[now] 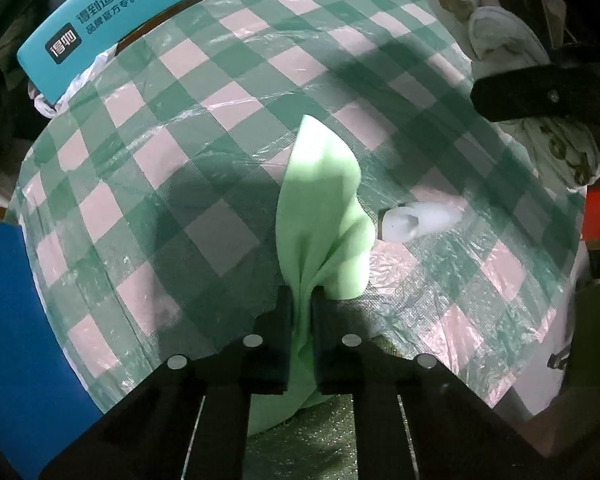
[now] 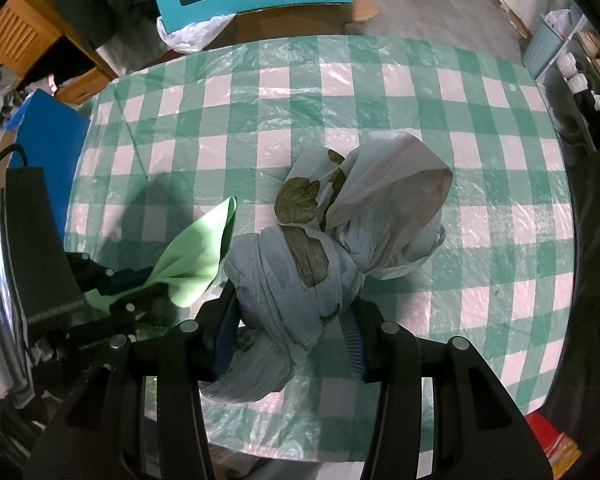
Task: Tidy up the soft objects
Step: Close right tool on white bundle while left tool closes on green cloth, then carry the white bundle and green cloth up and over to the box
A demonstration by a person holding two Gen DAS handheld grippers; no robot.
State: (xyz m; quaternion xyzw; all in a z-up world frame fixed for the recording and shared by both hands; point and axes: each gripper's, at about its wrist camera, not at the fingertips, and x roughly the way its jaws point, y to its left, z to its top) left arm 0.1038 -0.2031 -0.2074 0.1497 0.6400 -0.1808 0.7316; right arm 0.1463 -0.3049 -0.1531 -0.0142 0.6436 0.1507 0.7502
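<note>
Left wrist view shows the left claw (image 1: 301, 300) pinched tight on the near end of a green cloth (image 1: 324, 200), which droops over the checked table (image 1: 180, 140), with a small white tube (image 1: 416, 220) just to its right. Right wrist view shows the right claw (image 2: 290, 320) squeezing a knotted white bag (image 2: 300, 256) near the middle of the table. Both look light, soft and floppy, and the bag looks slippery, so I would hold the cloth by a bunched fold and the bag at its fat knot.

Both wrist views look down, close, sharing the checked tablecloth (image 1: 228, 216).
</note>
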